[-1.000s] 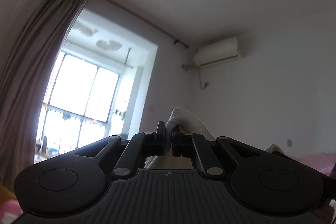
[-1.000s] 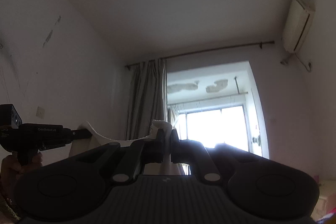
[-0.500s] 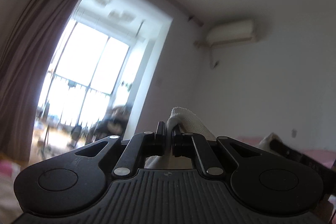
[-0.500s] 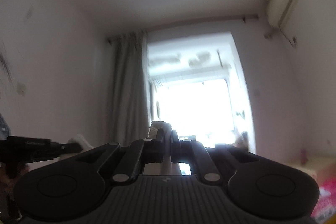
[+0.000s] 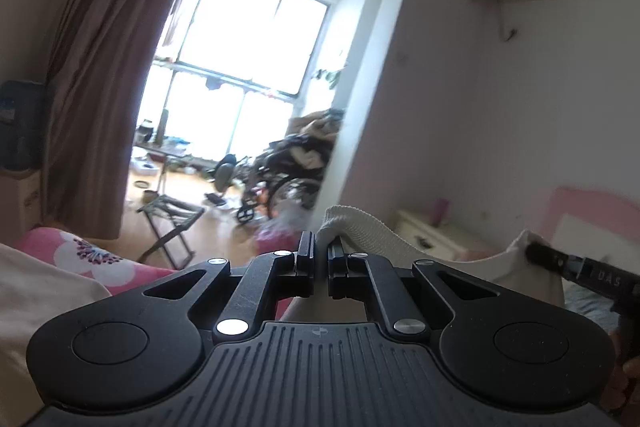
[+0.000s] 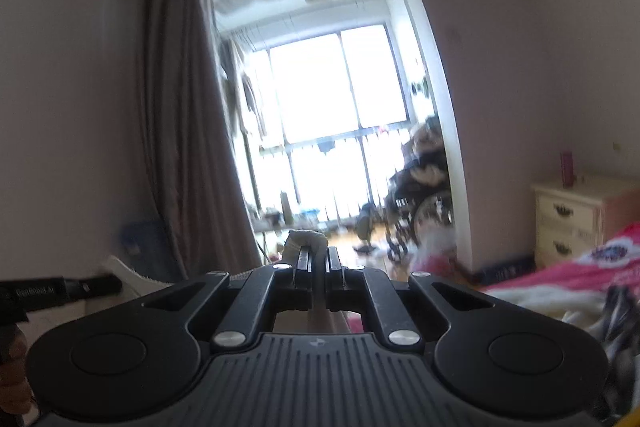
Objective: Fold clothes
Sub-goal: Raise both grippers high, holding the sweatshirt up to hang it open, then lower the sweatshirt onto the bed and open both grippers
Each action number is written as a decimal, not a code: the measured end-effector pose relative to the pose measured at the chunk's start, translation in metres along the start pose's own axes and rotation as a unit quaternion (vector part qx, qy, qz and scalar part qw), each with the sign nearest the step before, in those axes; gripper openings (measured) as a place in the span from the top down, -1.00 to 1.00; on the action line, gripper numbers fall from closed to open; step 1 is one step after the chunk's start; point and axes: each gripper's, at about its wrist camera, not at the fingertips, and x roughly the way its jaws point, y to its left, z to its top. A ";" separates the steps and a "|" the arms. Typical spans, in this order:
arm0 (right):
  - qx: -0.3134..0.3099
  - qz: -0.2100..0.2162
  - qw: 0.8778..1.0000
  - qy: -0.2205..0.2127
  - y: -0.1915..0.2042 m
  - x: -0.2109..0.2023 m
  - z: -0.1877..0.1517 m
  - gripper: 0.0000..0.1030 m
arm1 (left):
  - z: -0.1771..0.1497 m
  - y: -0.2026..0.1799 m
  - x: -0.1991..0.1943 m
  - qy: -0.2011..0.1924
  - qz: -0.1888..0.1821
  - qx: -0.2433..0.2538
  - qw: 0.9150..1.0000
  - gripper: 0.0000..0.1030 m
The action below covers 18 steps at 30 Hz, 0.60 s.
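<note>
Ribbed cream knit sits between both sets of jaws. L gripper [image 5: 321,259]: jaws together, clamped on a hem fold of the garment [image 5: 360,233], which bulges up just above the tips. R gripper [image 6: 318,261]: jaws likewise clamped on a second bunch of the same knit, a small wad showing above the tips.

Landmark for all places: the bed [image 5: 88,255], pink w/ flower print.

- Garment: held clear of the bed, spanning from one gripper to the other. In the left wrist view the cloth runs from the L jaws out to the R gripper's tip at the frame's right edge; in the right wrist view the L gripper's tip shows at the left edge w/ cloth at it. How much hangs below cannot be seen.
- Both grippers point roughly level, over the bed, toward the window beyond its foot side.
- Nightstand [image 6: 576,215]: beside the bed, against the wall.
- Curtain [image 6: 180,107]: beyond the bed, next to the window.

Step in hand (est.): garment pinched at two points along one edge, being carried to the bed for lay-down.

Next move req. (est.):
1. Keep both grips closed; keep the edge taut btwn grippers.
2. Lower evenly so cloth lands flat on the bed, no bunching.
3. Release only once the edge rests on the bed.
</note>
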 end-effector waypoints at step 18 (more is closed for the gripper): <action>0.126 -0.080 0.931 0.332 -0.117 0.146 -0.231 -0.05 | -0.166 0.072 0.142 0.328 0.108 -0.016 0.938 0.42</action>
